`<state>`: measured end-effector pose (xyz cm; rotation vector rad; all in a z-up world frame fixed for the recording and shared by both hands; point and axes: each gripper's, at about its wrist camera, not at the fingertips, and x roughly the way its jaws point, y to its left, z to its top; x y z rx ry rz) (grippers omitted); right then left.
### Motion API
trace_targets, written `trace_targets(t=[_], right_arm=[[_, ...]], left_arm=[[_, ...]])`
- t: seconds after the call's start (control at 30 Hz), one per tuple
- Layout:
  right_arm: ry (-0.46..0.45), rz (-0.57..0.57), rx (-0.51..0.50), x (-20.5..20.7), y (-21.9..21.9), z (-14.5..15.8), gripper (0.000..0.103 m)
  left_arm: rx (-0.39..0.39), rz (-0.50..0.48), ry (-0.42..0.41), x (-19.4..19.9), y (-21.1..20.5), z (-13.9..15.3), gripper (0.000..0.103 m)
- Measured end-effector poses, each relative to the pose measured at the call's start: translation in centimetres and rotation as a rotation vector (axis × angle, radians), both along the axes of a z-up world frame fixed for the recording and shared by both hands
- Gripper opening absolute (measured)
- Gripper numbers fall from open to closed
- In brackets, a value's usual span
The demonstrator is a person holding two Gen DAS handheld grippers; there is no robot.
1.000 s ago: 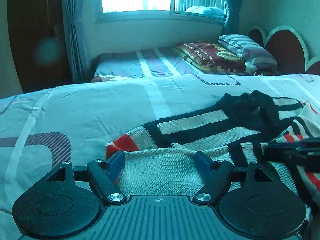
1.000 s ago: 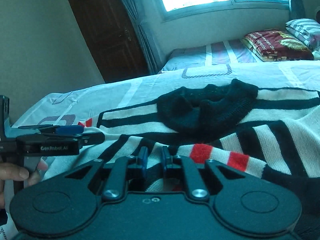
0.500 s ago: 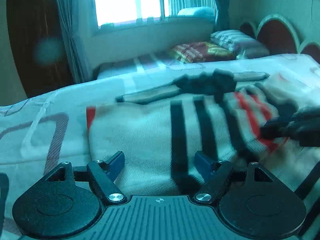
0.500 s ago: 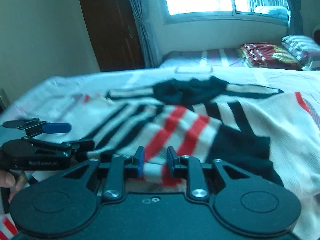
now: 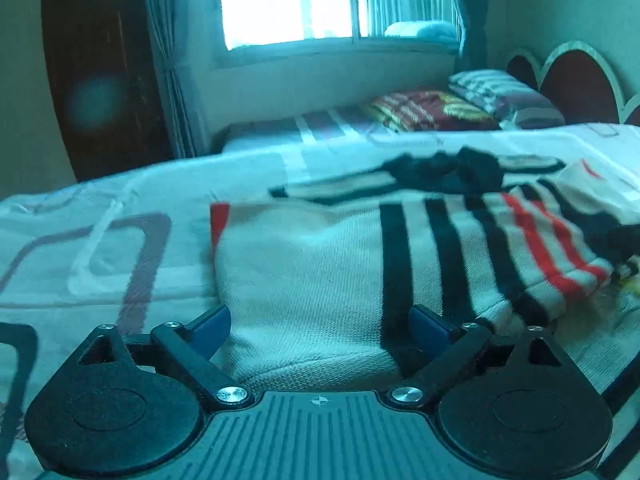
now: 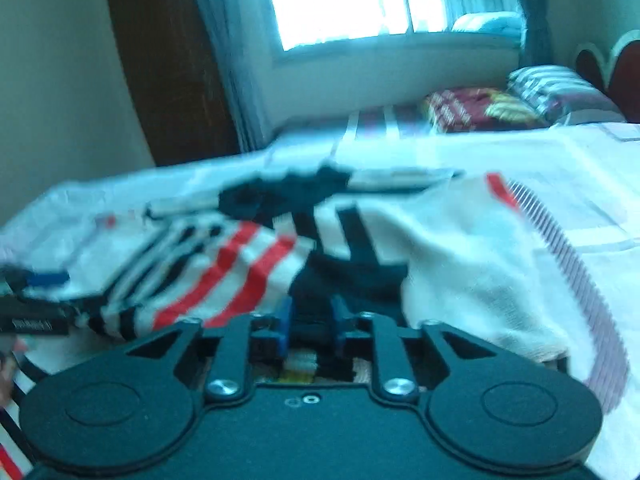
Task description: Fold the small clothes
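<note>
A striped sweater point(image 5: 320, 264) – cream with black and red bands – lies folded over on the near bed point(image 5: 80, 240), its black collar point(image 5: 444, 168) at the far edge. The left gripper point(image 5: 320, 326) has just been opening and now stands wide, its blue pads point(image 5: 208, 326) on either side of the sweater's cream near edge without pressing on it. The right gripper point(image 6: 309, 322) has also just been opening; its jaws stand narrowly apart with dark knit between them, and the blur hides whether the pads point(image 6: 285, 320) still pinch it. A second bed point(image 5: 320, 128) with pillows point(image 5: 500, 92) stands beyond, under the window point(image 5: 288, 0).
</note>
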<state>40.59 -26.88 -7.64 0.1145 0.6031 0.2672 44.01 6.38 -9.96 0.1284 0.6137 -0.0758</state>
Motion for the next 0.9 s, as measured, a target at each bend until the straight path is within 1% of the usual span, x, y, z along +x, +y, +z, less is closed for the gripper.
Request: trace_targets(t=[0.07, 0.1, 0.17, 0.23, 0.27, 0.3, 0.33, 0.43, 0.5, 0.53, 0.57, 0.6, 0.67, 0.7, 0.77, 0.8, 0.83, 0.9], right_arm=[[-0.018, -0.029, -0.002, -0.7, -0.8, 0.3, 0.027], [-0.005, -0.035, -0.002, -0.7, -1.1, 0.0, 0.026], [0.060, -0.036, -0.020, 0.2, -1.6, -1.3, 0.024], [0.047, -0.018, -0.013, 0.3, -2.0, -1.8, 0.023], [0.056, -0.015, -0.010, 0.4, -2.2, -1.5, 0.022], [0.060, -0.016, -0.002, 0.3, -2.5, -1.1, 0.022], [0.041, -0.022, 0.010, -0.1, -2.9, -0.6, 0.023], [0.005, -0.073, 0.022, -1.4, -5.3, 0.1, 0.025], [0.033, -0.106, 0.014, -1.5, -6.9, -0.5, 0.025], [0.075, -0.101, 0.016, -1.1, -7.4, -1.2, 0.023], [0.097, -0.087, 0.032, -0.7, -7.7, -1.8, 0.023], [0.084, -0.076, 0.041, -0.7, -7.9, -1.9, 0.023], [0.090, -0.066, 0.038, -0.3, -7.8, -1.7, 0.023], [0.087, -0.064, 0.041, -0.4, -7.8, -1.5, 0.023], [0.066, -0.053, 0.079, -1.2, -8.2, -0.9, 0.030], [0.062, -0.051, 0.087, -1.6, -8.5, -0.7, 0.033], [0.067, -0.046, 0.088, -1.9, -8.5, -0.7, 0.034], [0.079, -0.024, 0.088, -2.7, -8.5, -0.5, 0.037]], left_arm=[[-0.002, -0.013, -0.021, -0.6, -0.5, 0.4, 0.095], [0.012, -0.017, -0.011, -0.6, -0.9, 0.3, 0.095], [0.027, -0.010, 0.015, -0.3, -1.2, -0.6, 0.095], [-0.021, 0.021, 0.028, 0.1, -0.8, -0.8, 0.096], [-0.027, 0.039, 0.039, 0.3, -0.8, -0.5, 0.096], [-0.014, 0.051, 0.038, 0.3, -1.0, -0.3, 0.095], [0.005, 0.054, 0.023, 0.0, -1.3, 0.1, 0.095], [0.022, 0.052, 0.002, -1.4, -2.1, 0.4, 0.096], [0.056, 0.057, 0.025, -1.8, -2.8, -0.4, 0.096], [0.063, 0.069, 0.013, -2.0, -3.0, -0.6, 0.095], [0.060, 0.082, 0.013, -1.9, -3.2, -0.6, 0.096], [0.057, 0.094, 0.017, -1.8, -3.3, -0.5, 0.095], [0.077, 0.118, 0.022, -1.8, -3.7, -0.1, 0.095], [0.096, 0.129, 0.016, -2.1, -4.0, 0.3, 0.096], [0.118, 0.135, 0.004, -3.1, -4.5, 0.9, 0.096], [0.124, 0.136, 0.008, -3.8, -4.7, 1.1, 0.096], [0.132, 0.137, 0.019, -4.3, -4.9, 1.2, 0.099], [0.174, 0.154, 0.044, -5.5, -5.2, 1.0, 0.103]])
